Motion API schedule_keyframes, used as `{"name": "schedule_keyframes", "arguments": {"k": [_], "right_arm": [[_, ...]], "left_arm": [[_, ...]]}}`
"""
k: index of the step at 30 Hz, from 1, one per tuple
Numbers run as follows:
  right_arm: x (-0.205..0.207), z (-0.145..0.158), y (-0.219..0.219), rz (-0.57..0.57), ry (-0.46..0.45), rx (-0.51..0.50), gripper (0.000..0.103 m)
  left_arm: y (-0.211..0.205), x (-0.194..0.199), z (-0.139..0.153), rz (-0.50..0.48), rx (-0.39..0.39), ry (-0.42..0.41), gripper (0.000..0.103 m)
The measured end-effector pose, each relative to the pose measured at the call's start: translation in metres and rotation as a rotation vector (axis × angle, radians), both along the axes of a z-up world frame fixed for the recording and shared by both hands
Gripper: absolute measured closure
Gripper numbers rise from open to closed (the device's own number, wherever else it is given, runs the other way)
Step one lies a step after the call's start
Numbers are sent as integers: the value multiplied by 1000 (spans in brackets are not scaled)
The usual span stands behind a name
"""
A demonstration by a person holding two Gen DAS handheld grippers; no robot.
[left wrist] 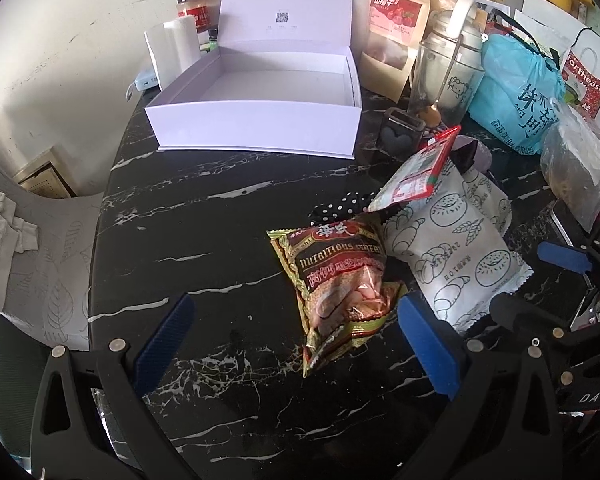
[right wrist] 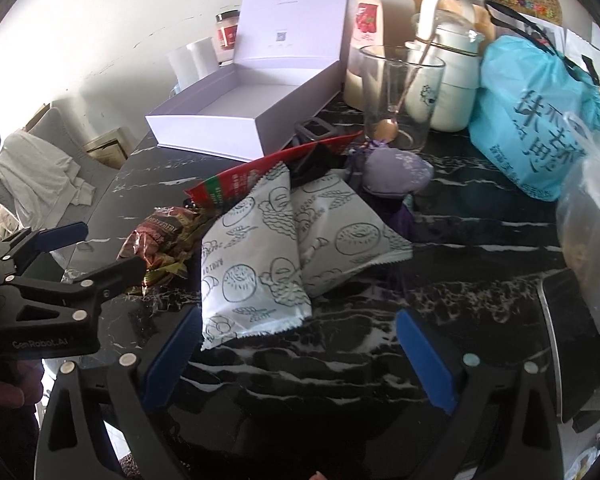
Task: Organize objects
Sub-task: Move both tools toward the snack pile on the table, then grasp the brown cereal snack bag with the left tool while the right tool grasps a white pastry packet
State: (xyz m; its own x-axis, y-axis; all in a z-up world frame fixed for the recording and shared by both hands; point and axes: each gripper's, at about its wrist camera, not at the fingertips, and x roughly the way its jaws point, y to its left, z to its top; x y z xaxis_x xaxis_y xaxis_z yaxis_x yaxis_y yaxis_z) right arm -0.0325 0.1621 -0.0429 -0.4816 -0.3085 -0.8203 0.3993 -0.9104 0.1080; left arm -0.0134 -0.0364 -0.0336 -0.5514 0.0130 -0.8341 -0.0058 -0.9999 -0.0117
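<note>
Left gripper (left wrist: 292, 344) jaws spread wide, holding nothing. The cereal packet (left wrist: 336, 280) lies flat on the black marble table (left wrist: 204, 208), between the two blue pads but closer to the right one; its lower corner sits just beside that pad, contact unclear. Packet's long axis runs from upper left down toward the gripper, crimped end nearest the camera.

Right gripper (right wrist: 296, 354) jaws also wide, nothing held. The white bakery pouch (right wrist: 252, 264) lies just ahead of the gap, its bottom crimped edge near the left pad; touching or not, cannot tell. Its long axis runs roughly away from the camera, tilted slightly right at the top. A second white pouch (right wrist: 340, 236) lies beside it on the right, partly tucked under it, angled out to the right.

A red snack packet (right wrist: 236, 180) is mostly hidden beneath the pouches, only its edge showing. In the right wrist view the cereal packet is half covered by the left gripper's finger. A purple sachet (right wrist: 396, 176) sits behind the pouches.

The open white box (left wrist: 260, 92) stands at the table's far side, well apart from both grippers, lid upright. Glass cup (right wrist: 400, 100), white kettle (right wrist: 448, 80) and blue bag (right wrist: 536, 120) crowd the far right; print too small to read.
</note>
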Motion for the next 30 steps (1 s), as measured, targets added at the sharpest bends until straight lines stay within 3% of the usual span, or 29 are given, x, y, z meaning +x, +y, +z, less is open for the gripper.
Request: {"name": "schedule_keyframes", "arguments": {"k": [10, 16, 18, 30], "right_arm": [[-10, -9, -9, 32, -27, 2, 19], [-13, -10, -13, 68, -48, -33, 36], [-11, -9, -14, 84, -49, -50, 48], [-2, -4, -7, 105, -36, -94, 68]], "left_arm": [[8, -20, -7, -54, 62, -8, 3], [12, -33, -17, -80, 114, -48, 22], [12, -35, -20, -95, 152, -53, 31], [14, -22, -21, -123, 154, -37, 45]]}}
